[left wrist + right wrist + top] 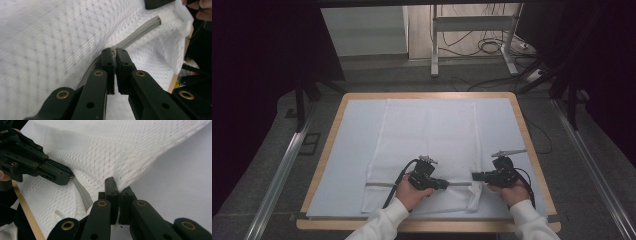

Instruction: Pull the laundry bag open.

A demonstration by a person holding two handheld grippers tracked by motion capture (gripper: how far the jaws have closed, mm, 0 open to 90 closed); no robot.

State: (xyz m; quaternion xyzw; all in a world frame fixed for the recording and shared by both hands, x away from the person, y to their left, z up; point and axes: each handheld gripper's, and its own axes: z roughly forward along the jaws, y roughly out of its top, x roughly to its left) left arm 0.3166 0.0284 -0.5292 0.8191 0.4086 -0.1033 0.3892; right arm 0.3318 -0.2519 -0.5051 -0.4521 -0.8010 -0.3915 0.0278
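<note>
A white mesh bag (pixel 427 145) lies flat on the pale blue mat (pixel 347 150) that covers the wooden table (pixel 324 165); it fills the middle of the mat, its far edge close to the mat's far edge and its near edge close to the person. A grey zipper (pixel 382 184) runs across the bag just above that near edge, and everything else sits around this zipper.

At the zipper's left end the tape lies bare and flat. Toward the middle of the zipper, the left hand (pixel 409 192), in a white sleeve (pixel 379 222), holds the left gripper (pixel 446 184) pointing right along the line. In the left gripper view its jaws are pressed nearly together over a small metal piece at the zipper line (pixel 140 31), apparently the slider pull (pixel 114 53).

Right of that, a short stretch of zipper spans to the right gripper (pixel 474 176), held by the right hand (pixel 512 192) and pointing left at the bag's right edge. In the right gripper view its jaws are clamped tight on a pinch of mesh (pixel 120 152) at the bag's corner, just beside the zipper's right end (pixel 81 190), and the fabric rises in a tented fold from the pinch. The left gripper (pixel 67 176) shows there too, its tips on the zipper.
</note>
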